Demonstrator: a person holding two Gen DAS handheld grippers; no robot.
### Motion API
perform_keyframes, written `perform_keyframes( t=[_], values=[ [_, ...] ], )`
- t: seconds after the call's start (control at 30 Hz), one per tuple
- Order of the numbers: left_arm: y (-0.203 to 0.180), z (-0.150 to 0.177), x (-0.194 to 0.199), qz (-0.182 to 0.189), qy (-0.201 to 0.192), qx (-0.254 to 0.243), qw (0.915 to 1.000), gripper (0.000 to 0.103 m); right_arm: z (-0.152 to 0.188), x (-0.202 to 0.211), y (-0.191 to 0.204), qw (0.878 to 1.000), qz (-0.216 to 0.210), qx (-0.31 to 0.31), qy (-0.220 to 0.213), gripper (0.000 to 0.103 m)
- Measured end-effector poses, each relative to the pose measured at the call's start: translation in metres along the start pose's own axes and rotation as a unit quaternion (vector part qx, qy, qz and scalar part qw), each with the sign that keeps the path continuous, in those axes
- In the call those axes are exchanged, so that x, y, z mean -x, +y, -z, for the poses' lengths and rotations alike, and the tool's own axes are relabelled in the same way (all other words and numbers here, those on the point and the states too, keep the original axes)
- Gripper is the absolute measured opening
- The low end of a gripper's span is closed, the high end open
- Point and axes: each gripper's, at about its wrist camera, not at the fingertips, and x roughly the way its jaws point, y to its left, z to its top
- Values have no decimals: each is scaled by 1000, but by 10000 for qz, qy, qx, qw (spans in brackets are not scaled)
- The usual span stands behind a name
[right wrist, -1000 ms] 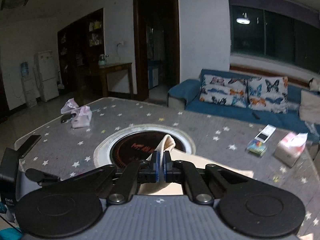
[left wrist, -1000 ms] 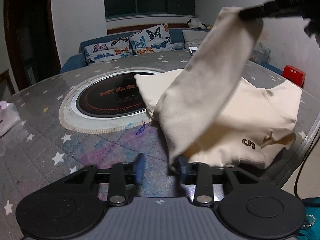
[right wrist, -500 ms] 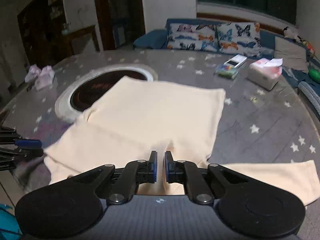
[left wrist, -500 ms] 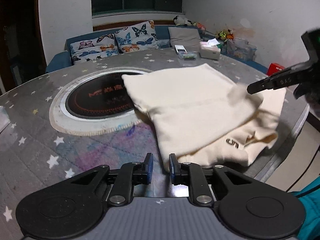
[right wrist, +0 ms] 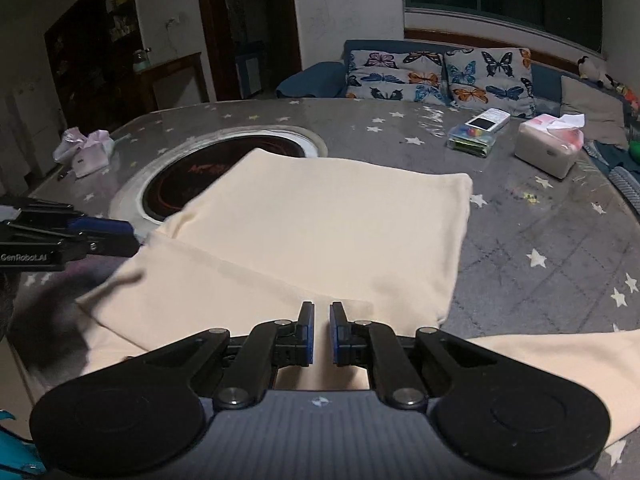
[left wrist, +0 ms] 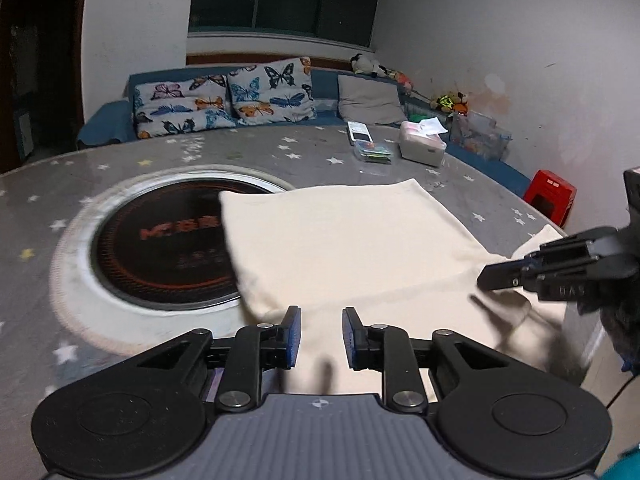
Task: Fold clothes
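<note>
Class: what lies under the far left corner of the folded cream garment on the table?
The cream garment overlaps the round black hotplate set into the star-patterned table. How far the hotplate continues beneath is hidden.

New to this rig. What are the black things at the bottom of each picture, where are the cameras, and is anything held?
No robot arm here: a person holds a two-finger claw in each hand, with a fisheye camera on each looking forward along its fingers. The black parts at the bottom are that claw's own body.

One picture comes from the left claw, the other from the right claw. Each also sees the other claw at its edge.

Both are open with a gap between the blue pads and hold nothing.

On the grey star-patterned table lies a cream garment, partly folded, partly covering a round black hob. Further back are a tissue box and a remote.
</note>
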Motion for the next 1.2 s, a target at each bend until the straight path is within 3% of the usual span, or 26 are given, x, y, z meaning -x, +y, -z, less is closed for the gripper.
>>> perform_keyframes(
  t=[0.17, 0.5, 0.57, 0.7, 0.8, 1.0, 1.1, 1.2],
  values=[
    [1, 3, -18, -104, 183, 18, 9998, 24, 5, -4, -7, 9999, 66, -75, 20, 8],
    [-4, 4, -16, -186, 178, -44, 9997, 25, 5, 3, -12, 9997, 91, -205, -133, 10],
    [-6, 2, -16, -193, 160, -65, 9997, 25, 5, 17, -19, 9988, 198, -348, -274, 16],
    [-12, -1, -13, -153, 83, -104, 9998, 32, 14, 42, -45, 9941, 678, -687, -490, 17],
    [-17, -2, -11, -117, 54, -169, 9998, 32, 25, 55, -75, 9850, 1230, -1075, -555, 17],
    [-25, -5, -7, -116, 14, -253, 9996, 36, 55, 73, -136, 9526, 2204, -2005, -615, 19],
    [-28, -5, -7, -142, 12, -300, 9994, 39, 65, 76, -152, 9406, 2396, -2311, -673, 27],
    [-30, -6, -7, -158, 26, -328, 9993, 39, 73, 78, -164, 9303, 2518, -2560, -750, 28]
  ],
)
